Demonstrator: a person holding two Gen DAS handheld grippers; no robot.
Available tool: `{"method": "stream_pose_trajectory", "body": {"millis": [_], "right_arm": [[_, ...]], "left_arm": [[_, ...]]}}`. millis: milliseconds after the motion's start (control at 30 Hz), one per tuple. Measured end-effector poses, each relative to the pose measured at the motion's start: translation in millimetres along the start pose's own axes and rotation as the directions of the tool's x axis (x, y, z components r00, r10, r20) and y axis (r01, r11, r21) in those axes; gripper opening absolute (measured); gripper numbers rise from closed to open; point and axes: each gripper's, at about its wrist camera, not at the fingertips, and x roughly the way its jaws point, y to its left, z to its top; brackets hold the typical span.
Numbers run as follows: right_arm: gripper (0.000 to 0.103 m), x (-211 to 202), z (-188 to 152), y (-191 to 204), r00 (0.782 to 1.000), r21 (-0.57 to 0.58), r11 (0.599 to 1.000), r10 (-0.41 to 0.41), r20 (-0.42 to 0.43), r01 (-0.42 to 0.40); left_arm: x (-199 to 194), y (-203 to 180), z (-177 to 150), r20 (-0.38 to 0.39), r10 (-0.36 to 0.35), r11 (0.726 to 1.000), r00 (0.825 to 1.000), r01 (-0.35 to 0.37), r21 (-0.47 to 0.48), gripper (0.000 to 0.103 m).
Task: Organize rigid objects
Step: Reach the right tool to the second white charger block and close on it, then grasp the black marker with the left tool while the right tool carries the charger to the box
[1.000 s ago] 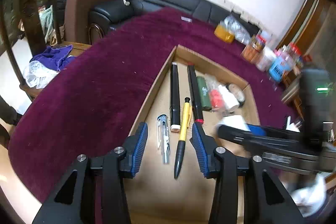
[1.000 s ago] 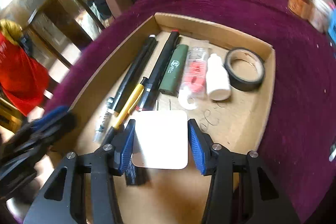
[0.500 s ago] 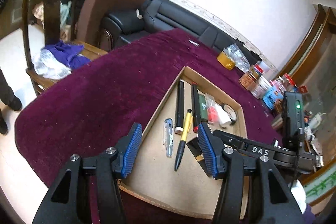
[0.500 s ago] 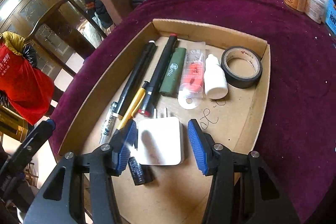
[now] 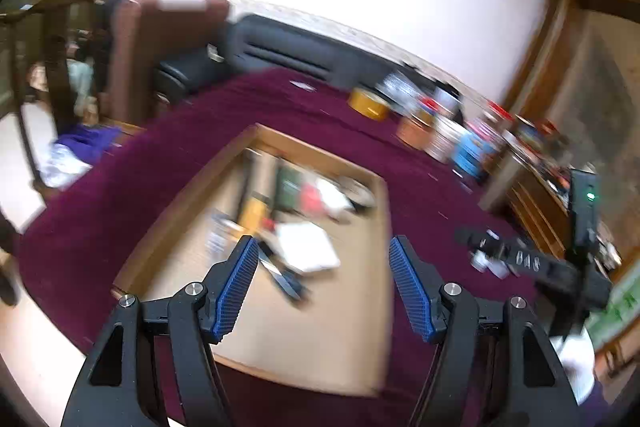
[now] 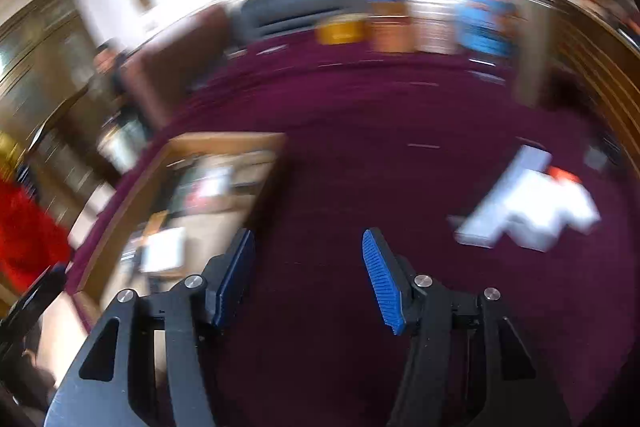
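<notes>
A shallow cardboard tray (image 5: 384, 227) lies on the purple tablecloth and holds pens, a green lighter, a tape roll and a white square charger (image 5: 306, 245), all blurred. My left gripper (image 5: 324, 291) is open and empty, raised above the tray's near part. My right gripper (image 6: 308, 279) is open and empty over bare purple cloth to the right of the tray (image 6: 264, 183). The charger (image 6: 164, 251) lies in the tray. Blurred white objects (image 6: 528, 211) lie on the cloth to the right. The right gripper's body (image 5: 532, 263) shows in the left wrist view.
Jars, a yellow tape roll (image 5: 368, 103) and bottles stand along the table's far edge. A dark sofa (image 5: 280, 51), a brown armchair and a person are behind the table. A wooden cabinet (image 5: 532, 195) is on the right. Both views are motion-blurred.
The right gripper let go of the white charger in the tray and swung right, over the cloth. The left gripper lifted, opened wider and turned right.
</notes>
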Motion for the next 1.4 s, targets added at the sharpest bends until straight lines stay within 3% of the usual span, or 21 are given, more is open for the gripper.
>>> {"method": "stream_pose_trajectory", "body": {"millis": [100,200,300,467,600,767,967,1167,1300,1400], "right_arm": [[0.055,-26.8,-3.2,-85.9,0.991,0.131,0.983,-0.133,0.004,0.132],[0.055,-44.7,-1.1,-160.5,0.965,0.222,0.94,-0.259,-0.034,0.26],[0.055,-43.4,3.9,-168.2,0.967,0.232,0.939,-0.254,-0.036,0.255],[0.055,-3.8,25.8,-145.6,0.986,0.147,0.975,-0.156,-0.066,0.165],[0.057,34.3,38.9,-138.4,0.965,0.207,0.947,-0.219,-0.143,0.245],[0.06,54.2,43.1,-138.7,0.954,0.284,0.913,-0.262,-0.146,0.294],[0.049,50.7,32.8,-148.0,0.966,0.29,0.923,-0.231,-0.113,0.255],[0.049,23.5,2.0,-160.7,0.975,0.312,0.925,-0.215,-0.047,0.219],[0.049,13.4,-10.8,-174.6,0.988,0.361,0.925,-0.147,0.044,0.121],[0.051,17.5,-6.8,-169.0,0.984,0.333,0.931,-0.172,0.039,0.15]], "left_arm": [[11.5,-36.5,-17.2,-0.07,-0.074,0.995,0.995,0.078,0.064,0.063],[31.8,-69.1,-32.0,-0.165,-0.119,0.985,0.979,0.137,0.107,0.063],[41.9,-85.7,-36.9,-0.218,-0.131,0.981,0.967,0.158,0.112,0.063],[40.1,-95.1,-37.8,-0.223,-0.095,0.984,0.97,0.126,0.127,0.063],[38.6,-92.1,-34.3,-0.204,-0.064,0.987,0.977,0.092,0.129,0.063],[40.1,-92.0,-29.3,-0.192,-0.024,0.986,0.981,0.055,0.158,0.063],[53.7,-96.7,-24.5,-0.202,-0.014,0.982,0.979,0.052,0.181,0.063],[90.9,-123.2,-9.4,-0.257,-0.008,0.966,0.966,0.074,0.249,0.063],[139.7,-160.6,-3.2,-0.323,-0.023,0.947,0.946,0.124,0.296,0.062],[184.5,-191.0,-4.0,-0.364,-0.029,0.921,0.931,0.166,0.352,0.062]]}}
